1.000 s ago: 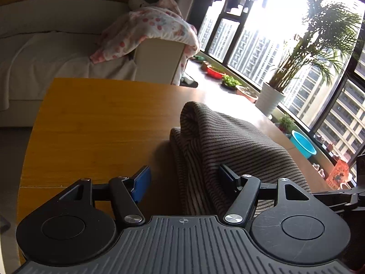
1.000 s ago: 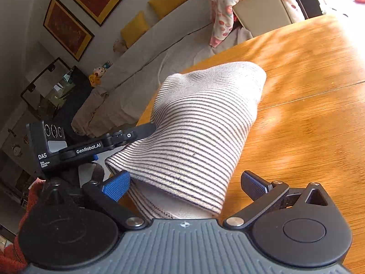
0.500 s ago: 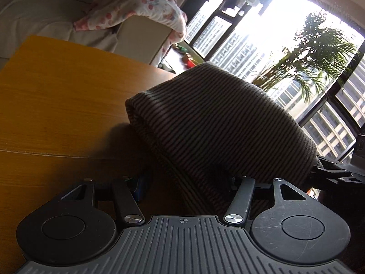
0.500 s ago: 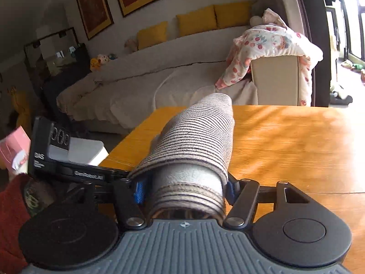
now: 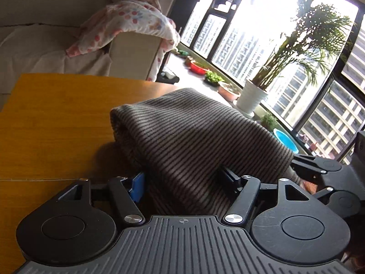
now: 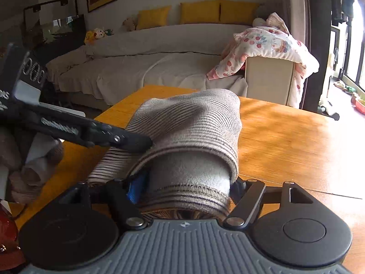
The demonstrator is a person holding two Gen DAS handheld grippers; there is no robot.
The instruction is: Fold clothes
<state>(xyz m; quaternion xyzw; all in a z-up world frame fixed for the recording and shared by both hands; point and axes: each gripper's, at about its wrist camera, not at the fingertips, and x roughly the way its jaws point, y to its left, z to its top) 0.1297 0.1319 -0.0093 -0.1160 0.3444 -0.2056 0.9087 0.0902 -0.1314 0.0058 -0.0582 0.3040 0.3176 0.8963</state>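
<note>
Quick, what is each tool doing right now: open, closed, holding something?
Left tool: closed on the striped garment.
Right tool: closed on the same striped garment, gripping a thick folded bundle above the wooden table.

Blown-out window (image 5: 269, 22) glare, backlit dimness, fisheye-warped edges

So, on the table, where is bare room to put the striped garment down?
Bare wood lies on the table right of the striped garment, toward the window, and, in the left wrist view, left of it up to the far edge facing the sofa. It is crowded where the left gripper and right gripper clamp the bundle.
</note>
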